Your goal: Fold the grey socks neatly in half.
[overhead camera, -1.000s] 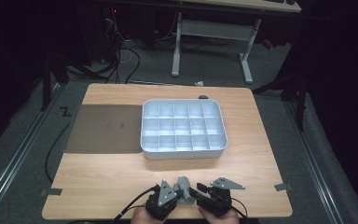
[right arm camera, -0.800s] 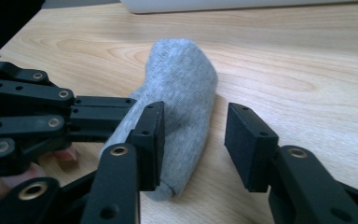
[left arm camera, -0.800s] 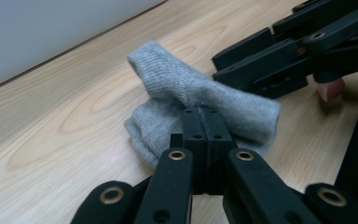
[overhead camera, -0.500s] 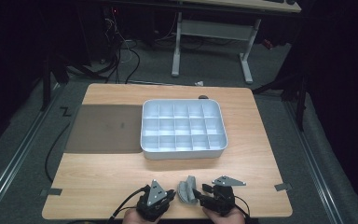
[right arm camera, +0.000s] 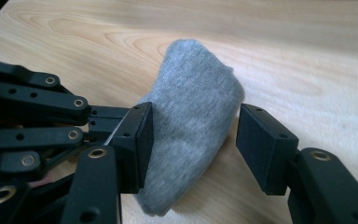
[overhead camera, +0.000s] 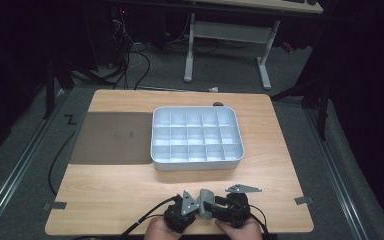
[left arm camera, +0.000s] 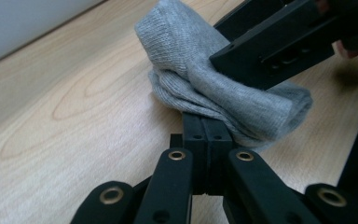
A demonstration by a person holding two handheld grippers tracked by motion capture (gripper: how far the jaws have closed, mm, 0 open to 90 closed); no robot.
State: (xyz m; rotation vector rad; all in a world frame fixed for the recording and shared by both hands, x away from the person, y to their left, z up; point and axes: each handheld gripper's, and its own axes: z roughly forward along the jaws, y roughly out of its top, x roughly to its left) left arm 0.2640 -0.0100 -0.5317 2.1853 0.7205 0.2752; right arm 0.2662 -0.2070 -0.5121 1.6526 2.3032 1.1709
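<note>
A small grey knitted sock (overhead camera: 205, 201) sits bunched up at the near edge of the wooden table (overhead camera: 130, 192). My left gripper (overhead camera: 196, 209) is shut on the sock's (left arm camera: 200, 79) lower fold, its jaws (left arm camera: 207, 133) pressed together on the fabric. My right gripper (overhead camera: 216, 210) is open and straddles the sock (right arm camera: 191, 116) from the other side. Its left pad (right arm camera: 137, 140) touches the fabric, while the right pad (right arm camera: 261, 147) stands a little off it. The sock's far end sticks up free of the table.
A white compartment tray (overhead camera: 197, 165) stands mid-table, beyond the grippers, with a dark mat (overhead camera: 112, 137) on its left. Bare wood lies between the tray and the grippers. Cables trail from both grippers over the near edge.
The grippers and the sock have shifted slightly to the right along the near edge. The left gripper drew back a little and then came in beside the right one again.
</note>
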